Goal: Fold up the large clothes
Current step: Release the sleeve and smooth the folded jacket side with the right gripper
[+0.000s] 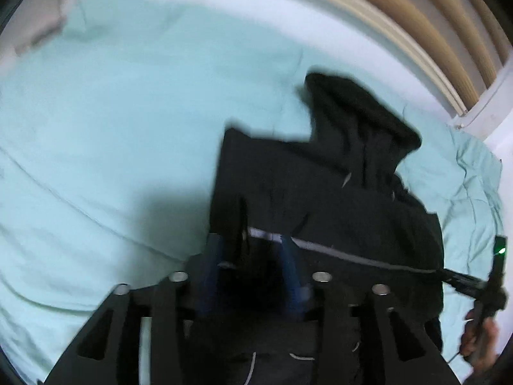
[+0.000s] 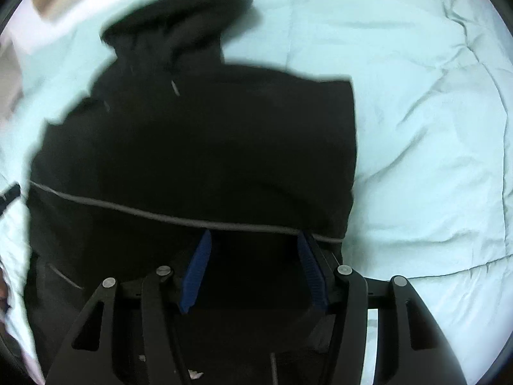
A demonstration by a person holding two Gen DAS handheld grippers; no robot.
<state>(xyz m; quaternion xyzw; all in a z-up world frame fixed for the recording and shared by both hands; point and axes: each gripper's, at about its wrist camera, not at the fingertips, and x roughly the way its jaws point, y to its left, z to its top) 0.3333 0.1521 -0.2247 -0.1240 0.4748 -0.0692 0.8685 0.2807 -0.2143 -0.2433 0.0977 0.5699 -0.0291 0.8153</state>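
Where wooden slats (image 1: 426, 22) curve, mint bedspread (image 1: 128, 128) lies wrinkled.

The hooded garment (image 2: 192, 134) lies on the bedcover (image 2: 416, 128), hood (image 2: 173, 29) farthest from both tools

One black hooded garment (image 1: 320, 186), centre right in the left wrist view. One pale green bedsheet (image 1: 112, 128) fills the rest. Two grippers: the left gripper (image 1: 253, 240) at bottom centre, the right gripper (image 2: 255, 234) likewise. One hand (image 1: 481, 337), lower right.
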